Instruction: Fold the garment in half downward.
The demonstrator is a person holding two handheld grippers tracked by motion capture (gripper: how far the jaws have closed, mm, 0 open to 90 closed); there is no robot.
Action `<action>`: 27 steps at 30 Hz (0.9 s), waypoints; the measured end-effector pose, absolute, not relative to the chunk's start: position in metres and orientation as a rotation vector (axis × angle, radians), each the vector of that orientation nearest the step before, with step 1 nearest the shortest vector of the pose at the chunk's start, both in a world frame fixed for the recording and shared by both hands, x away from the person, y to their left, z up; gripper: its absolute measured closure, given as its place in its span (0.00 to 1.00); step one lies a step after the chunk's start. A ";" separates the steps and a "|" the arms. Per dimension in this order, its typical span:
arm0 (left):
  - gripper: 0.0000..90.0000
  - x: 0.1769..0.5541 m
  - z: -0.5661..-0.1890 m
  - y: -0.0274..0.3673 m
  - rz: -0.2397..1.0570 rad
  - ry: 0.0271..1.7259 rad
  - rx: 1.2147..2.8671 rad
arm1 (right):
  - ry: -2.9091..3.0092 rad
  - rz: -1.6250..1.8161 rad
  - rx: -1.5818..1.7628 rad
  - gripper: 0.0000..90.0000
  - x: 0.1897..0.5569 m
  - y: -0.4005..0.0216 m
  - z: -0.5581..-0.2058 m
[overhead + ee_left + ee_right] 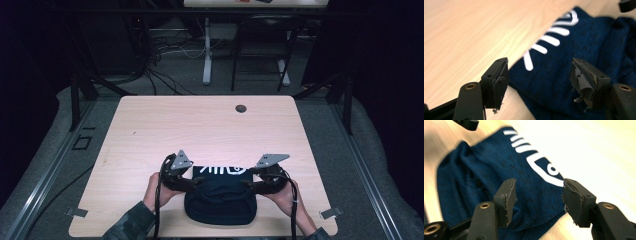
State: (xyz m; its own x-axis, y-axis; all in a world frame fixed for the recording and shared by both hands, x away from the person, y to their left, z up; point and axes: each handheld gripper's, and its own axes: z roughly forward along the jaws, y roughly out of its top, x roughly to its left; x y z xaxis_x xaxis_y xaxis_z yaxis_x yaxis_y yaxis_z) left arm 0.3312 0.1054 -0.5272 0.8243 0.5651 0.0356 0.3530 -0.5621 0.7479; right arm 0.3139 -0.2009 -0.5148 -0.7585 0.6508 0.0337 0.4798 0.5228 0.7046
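The left tool is standing with its jaws spread, nothing pinched between them; in the left gripper view its worn pads are hovering clear above the near left edge of a dark blue garment. The right tool is likewise spread and gripping nothing; in the right gripper view its pads are hanging above the garment's opposite edge, with cloth visible below the gap but not pressed. Both tools are flanking the garment, one at each side, and the person's hands are holding them from below in the high view.

The garment is lying on the near middle of the counter, folded into a compact bundle, white printed lettering facing up along its far edge. Judged from this arrangement, the folding is appearing largely done: the cloth is sitting as a tidy block and both tools are free of it. Whether a further fold or a final smoothing is remaining cannot be settled.

Hard to make out: the lettering is partly cut off by the fold, so it is not readable. The layers beneath the top surface are hidden. The right gripper view is blurring toward its left. The room beyond the counter is dark, showing a second table's legs and cables on the floor.
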 end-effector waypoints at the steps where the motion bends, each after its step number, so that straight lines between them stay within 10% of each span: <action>1: 0.35 0.330 -0.532 0.103 0.342 0.664 2.241 | 2.541 1.030 0.970 0.49 0.315 -0.199 -0.520; 27: 0.24 0.290 -0.569 0.103 0.361 0.656 2.312 | 2.633 0.953 0.963 0.31 0.293 -0.193 -0.561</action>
